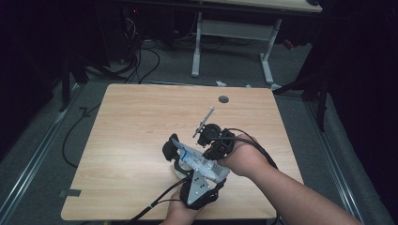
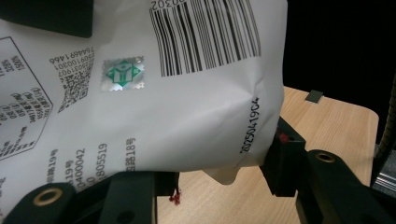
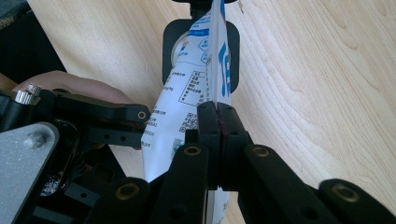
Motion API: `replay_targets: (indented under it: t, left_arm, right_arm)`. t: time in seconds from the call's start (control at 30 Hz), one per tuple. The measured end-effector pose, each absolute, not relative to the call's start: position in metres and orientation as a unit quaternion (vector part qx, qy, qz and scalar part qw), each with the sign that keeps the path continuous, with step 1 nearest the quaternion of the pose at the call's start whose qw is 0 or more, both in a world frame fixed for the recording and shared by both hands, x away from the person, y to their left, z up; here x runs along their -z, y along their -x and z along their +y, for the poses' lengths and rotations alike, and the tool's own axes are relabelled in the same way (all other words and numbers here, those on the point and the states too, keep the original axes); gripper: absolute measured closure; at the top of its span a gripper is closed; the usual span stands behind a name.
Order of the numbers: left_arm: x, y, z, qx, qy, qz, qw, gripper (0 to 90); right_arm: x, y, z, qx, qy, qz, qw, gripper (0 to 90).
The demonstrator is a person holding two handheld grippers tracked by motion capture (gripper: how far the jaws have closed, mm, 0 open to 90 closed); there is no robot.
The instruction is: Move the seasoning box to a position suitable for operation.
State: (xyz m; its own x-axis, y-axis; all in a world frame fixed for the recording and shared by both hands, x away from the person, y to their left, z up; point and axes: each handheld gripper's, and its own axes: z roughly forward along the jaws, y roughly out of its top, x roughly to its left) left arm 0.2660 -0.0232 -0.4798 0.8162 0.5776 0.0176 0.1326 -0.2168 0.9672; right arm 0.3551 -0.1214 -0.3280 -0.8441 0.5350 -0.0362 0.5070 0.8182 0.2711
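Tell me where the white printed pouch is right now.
In the high view, the white pouch sits near the table's front edge, right of centre, held between both tools.

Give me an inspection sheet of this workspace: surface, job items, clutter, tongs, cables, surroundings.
Surface: light wooden table with a grey round grommet.
Job's things: white printed plastic pouch with blue lettering and barcode, held above the table.
Clutter: nothing seen.
Tongs: left tongs straddle the pouch body; right tongs shut on its flat edge.
Cables: black cable trails off the near edge.
Surroundings: grey floor, white desk frame, dark room.
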Motion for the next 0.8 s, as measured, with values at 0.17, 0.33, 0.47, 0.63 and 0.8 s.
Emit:
replay_targets:
  t: [0.17, 0.33, 0.47, 0.63, 0.8]
  left_arm:
    - [0.4791, -0.2662, -0.0230, -0.193, -0.755, 0.235, 0.581, 55.3]
    - [0.4788, -0.2664, -0.0225, -0.194, -0.754, 0.236, 0.581, 55.3]
    - [0.4786, -0.2667, -0.0224, -0.193, -0.754, 0.236, 0.582, 55.2]
    - [0.4781, -0.2672, -0.0229, -0.192, -0.752, 0.237, 0.584, 55.2]
    - [0.4780, -0.2679, -0.0239, -0.191, -0.752, 0.237, 0.584, 55.2]
  right_arm:
    - [0.3271, -0.3557, -0.1212, -0.125, -0.271, 0.953, 0.057, 90.0]
    - [0.3264, -0.3562, -0.1202, -0.125, -0.268, 0.953, 0.058, 90.0]
    - [0.3264, -0.3564, -0.1198, -0.125, -0.269, 0.953, 0.058, 90.0]
    - [0.3256, -0.3565, -0.1198, -0.125, -0.269, 0.953, 0.061, 90.0]
    - [0.3251, -0.3567, -0.1202, -0.122, -0.270, 0.953, 0.062, 90.0]
